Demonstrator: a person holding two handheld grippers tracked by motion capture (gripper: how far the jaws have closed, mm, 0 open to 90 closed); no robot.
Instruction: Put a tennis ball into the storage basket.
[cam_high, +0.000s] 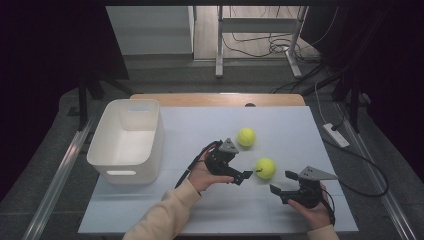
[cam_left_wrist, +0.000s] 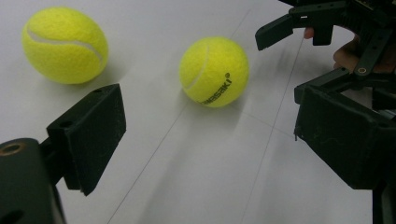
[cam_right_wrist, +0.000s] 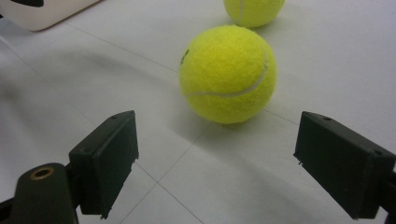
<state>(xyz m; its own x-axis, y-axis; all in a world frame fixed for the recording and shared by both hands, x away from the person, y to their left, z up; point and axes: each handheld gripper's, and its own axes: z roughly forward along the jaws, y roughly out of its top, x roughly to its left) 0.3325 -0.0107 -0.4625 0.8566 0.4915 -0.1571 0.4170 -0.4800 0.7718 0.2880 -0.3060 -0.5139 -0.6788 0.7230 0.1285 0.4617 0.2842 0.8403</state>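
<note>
Near ball: we see a yellow tennis ball (cam_high: 265, 168) resting on the white table (cam_high: 280, 210), between the two grippers and touching neither.
Far ball: a second tennis ball (cam_high: 246, 136) sits farther up the table, apart from the first and just beyond the left gripper.
Bin: a white bin (cam_high: 127, 141) stands at the table's left side; what lies inside we cannot make out from the high view.
Left gripper: the left gripper (cam_high: 241, 175) is held low, jaws spread wide with nothing between them. In the left gripper view the near ball (cam_left_wrist: 214, 71) lies ahead, close to the centre line, with the far ball (cam_left_wrist: 65, 45) off to its left.
Right gripper: the right gripper (cam_high: 284, 181) also has its jaws wide apart and empty. In the right gripper view the near ball (cam_right_wrist: 228, 73) sits straight ahead, centred on the gap between the jaws.
Key relation: we judge the near ball lies up and to the left of the right gripper's jaws on the table, close by. Both grippers are near it; the right looks better lined up, though the high view is too coarse to say which is truly nearer.
Axis: a ball has no long axis, so approach angle matters little.
Next move, as we judge: a short push forward, then close.
</note>
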